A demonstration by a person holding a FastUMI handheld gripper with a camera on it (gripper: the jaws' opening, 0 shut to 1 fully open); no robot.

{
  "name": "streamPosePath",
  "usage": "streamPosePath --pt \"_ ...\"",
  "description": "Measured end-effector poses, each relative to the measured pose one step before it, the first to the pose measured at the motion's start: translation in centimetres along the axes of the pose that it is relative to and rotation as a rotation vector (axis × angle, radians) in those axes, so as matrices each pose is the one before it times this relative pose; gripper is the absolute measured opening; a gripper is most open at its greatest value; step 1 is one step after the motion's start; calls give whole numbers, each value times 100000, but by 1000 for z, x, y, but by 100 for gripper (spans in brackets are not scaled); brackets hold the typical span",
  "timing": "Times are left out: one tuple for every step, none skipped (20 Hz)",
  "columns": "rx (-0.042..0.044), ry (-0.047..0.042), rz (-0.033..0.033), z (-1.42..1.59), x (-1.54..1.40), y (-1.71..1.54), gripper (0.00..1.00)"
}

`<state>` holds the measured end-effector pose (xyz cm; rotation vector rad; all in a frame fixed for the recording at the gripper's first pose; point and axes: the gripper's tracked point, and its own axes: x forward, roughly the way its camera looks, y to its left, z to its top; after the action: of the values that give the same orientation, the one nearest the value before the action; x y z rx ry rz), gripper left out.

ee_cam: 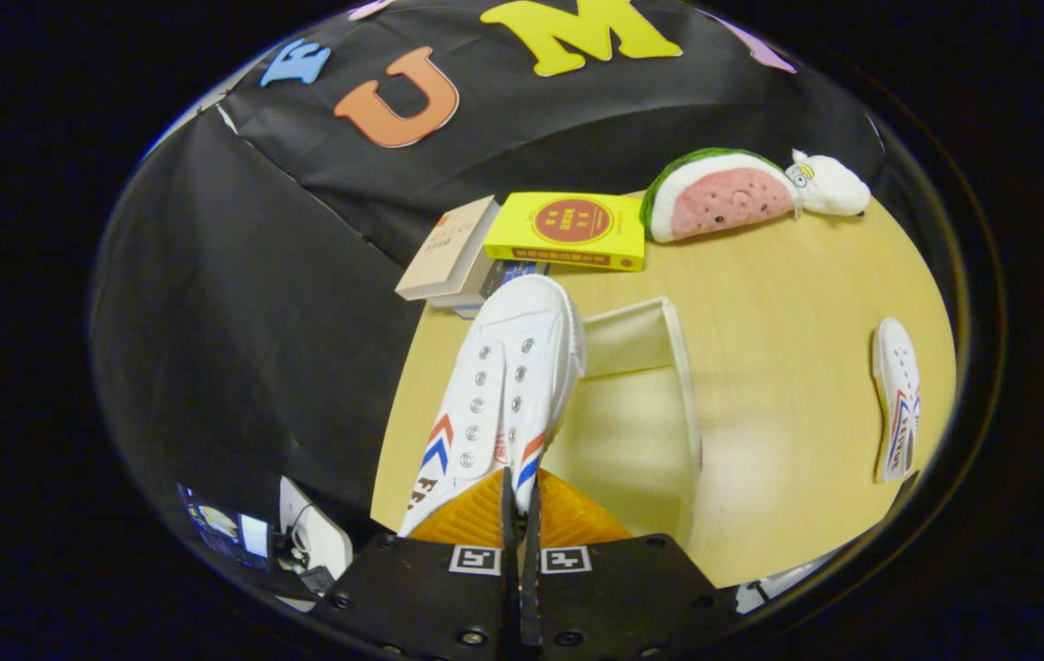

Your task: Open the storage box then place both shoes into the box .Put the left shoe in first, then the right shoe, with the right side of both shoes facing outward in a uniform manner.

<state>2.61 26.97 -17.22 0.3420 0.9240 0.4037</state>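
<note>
My gripper (pixel 520 482) is shut on a white sneaker (pixel 503 386) with red and blue chevrons, pinching it at the rear of its opening. The shoe hangs ahead of the fingers, toe pointing away, above the left rim of the open cream storage box (pixel 682 367). The box's inside shows just right of the shoe. A second white shoe (pixel 896 395) with the same stripes lies on its side on the wooden table (pixel 788 275), far to the right of the box.
Beyond the box lie a yellow book (pixel 569 229) and a tan book (pixel 448 248) on a small stack. A watermelon-slice plush (pixel 719 195) and a small white plush (pixel 826 185) rest at the table's far side. The black cloth wall rises behind.
</note>
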Motion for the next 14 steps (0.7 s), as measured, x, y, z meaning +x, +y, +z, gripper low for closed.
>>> streamPosePath --pt "-448 908 -1165 -368 637 -49 1" --pt "-677 885 -1281 -330 603 -30 1" --pt "-585 554 -1423 -401 537 -43 1" --pt "-610 724 -1237 -370 423 -55 1" --pt "-588 658 -1090 -331 450 -81 1" --pt "-971 -377 -1203 13 366 -102 1" --pt "-1151 -534 -1022 -55 175 -6 1" --pt "-1107 -55 -937 -116 164 42 1" --pt "-997 59 -442 -187 132 115 1" --pt "-874 -314 -474 -84 139 51 1" --pt "-391 -202 -372 -121 234 33 1" --pt "-6 205 -121 -166 171 -14 1" --pt "48 360 86 -156 143 48 1" --pt "-332 1293 309 -394 216 145 1"
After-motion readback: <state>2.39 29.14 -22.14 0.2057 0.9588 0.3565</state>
